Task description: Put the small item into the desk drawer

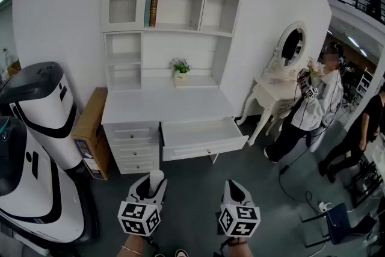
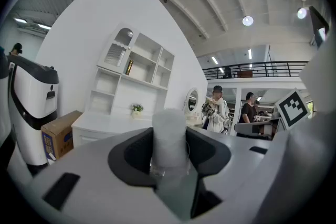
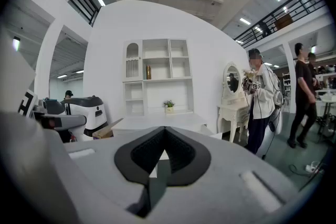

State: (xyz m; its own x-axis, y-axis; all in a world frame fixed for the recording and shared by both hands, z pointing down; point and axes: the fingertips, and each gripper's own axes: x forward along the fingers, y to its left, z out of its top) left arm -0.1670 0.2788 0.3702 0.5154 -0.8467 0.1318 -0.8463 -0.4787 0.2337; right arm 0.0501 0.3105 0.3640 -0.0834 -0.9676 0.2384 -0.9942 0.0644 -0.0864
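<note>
The left gripper [image 1: 148, 188] had its jaws clenched on a small white cylinder [image 1: 156, 177], facing the open desk drawer [image 1: 203, 148] ready for stowing; the right gripper [image 1: 236, 192] hung with jaws closed, empty.

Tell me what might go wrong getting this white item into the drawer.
1. The item stands tall out of the left hand-held gripper; it may tip or slip on the way.
2. The open drawer looks shallow; set down upright, the item could topple or block closing.
</note>
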